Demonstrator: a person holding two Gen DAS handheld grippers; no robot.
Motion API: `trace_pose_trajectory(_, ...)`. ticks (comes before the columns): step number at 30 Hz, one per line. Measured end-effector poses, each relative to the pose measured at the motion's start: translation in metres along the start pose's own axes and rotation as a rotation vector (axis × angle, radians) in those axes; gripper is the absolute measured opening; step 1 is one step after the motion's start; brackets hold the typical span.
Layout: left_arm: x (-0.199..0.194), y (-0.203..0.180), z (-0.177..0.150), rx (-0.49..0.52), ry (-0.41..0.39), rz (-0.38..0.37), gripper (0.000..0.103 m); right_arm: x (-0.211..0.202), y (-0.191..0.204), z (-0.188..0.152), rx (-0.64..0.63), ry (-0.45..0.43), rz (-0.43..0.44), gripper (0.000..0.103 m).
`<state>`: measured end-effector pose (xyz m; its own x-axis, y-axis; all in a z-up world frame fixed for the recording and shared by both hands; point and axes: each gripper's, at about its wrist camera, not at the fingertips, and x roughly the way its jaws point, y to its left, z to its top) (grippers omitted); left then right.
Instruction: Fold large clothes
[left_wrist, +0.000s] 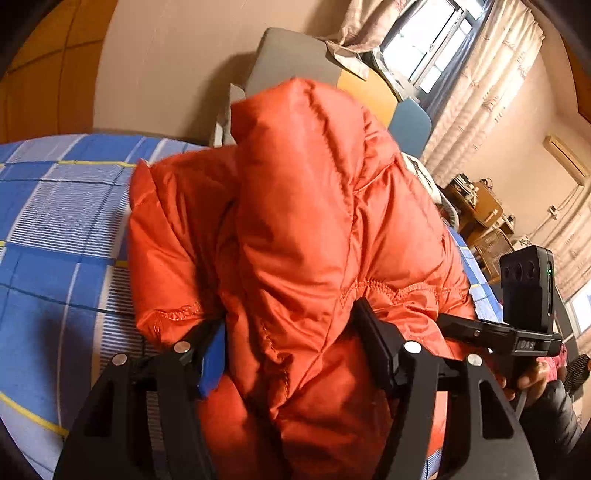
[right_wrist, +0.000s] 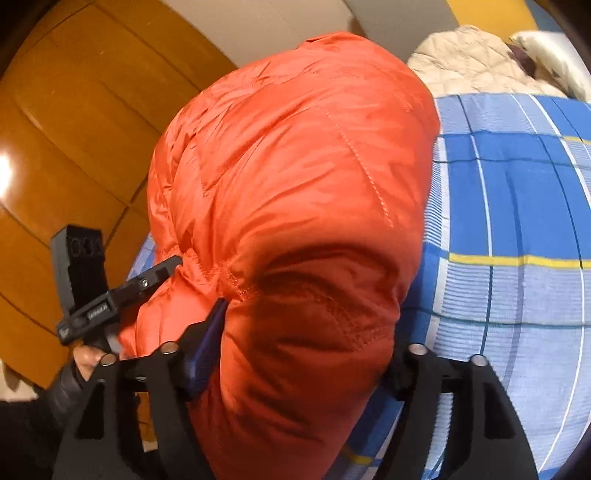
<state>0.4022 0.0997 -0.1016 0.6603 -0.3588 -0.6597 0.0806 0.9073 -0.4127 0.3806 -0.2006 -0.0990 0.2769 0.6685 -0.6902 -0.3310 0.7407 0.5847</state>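
Both grippers are clamped on thick bunches of the orange down jacket (left_wrist: 314, 229), which fills the middle of each frame above the blue plaid bed (left_wrist: 55, 221). The left gripper (left_wrist: 291, 350) and right gripper (right_wrist: 306, 354) hold neighbouring handfuls, so I'd carry them level and together, laying the fold squarely before letting go

Orange down jacket (left_wrist: 314, 229): lower part cut off by bottom edge in both wrist views. Right gripper (right_wrist: 303, 332): right pad buried behind fabric. Checked bedsheet (left_wrist: 55, 221): largely covered. Far clutter on shelves (left_wrist: 476, 210): too small to identify.
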Motion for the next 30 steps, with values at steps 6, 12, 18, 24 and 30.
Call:
trace_pose_trajectory(6,-0.035,-0.008,0.011,-0.012,-0.068,0.064,0.062,-0.01,0.005,0.006,0.028,-0.023,-0.027,0.084)
trace_pose_trajectory(12,-0.077,-0.021,0.038,0.028,-0.145,0.065,0.07,-0.009,0.013,0.001,0.034,-0.043,-0.033,0.088)
trace_pose_trajectory(18,-0.061,-0.048,0.076,0.104,-0.129,0.09,0.069,-0.022,0.01,0.003,0.028,-0.052,-0.058,0.092)
trace_pose_trajectory(24,-0.019,-0.068,0.085,0.155,-0.036,0.156,0.046,-0.023,0.018,0.002,0.009,-0.067,-0.086,0.092)
trace_pose_trajectory(30,0.0,-0.037,0.062,0.099,-0.012,0.229,0.036,-0.016,0.04,-0.001,-0.077,-0.067,-0.131,0.092)
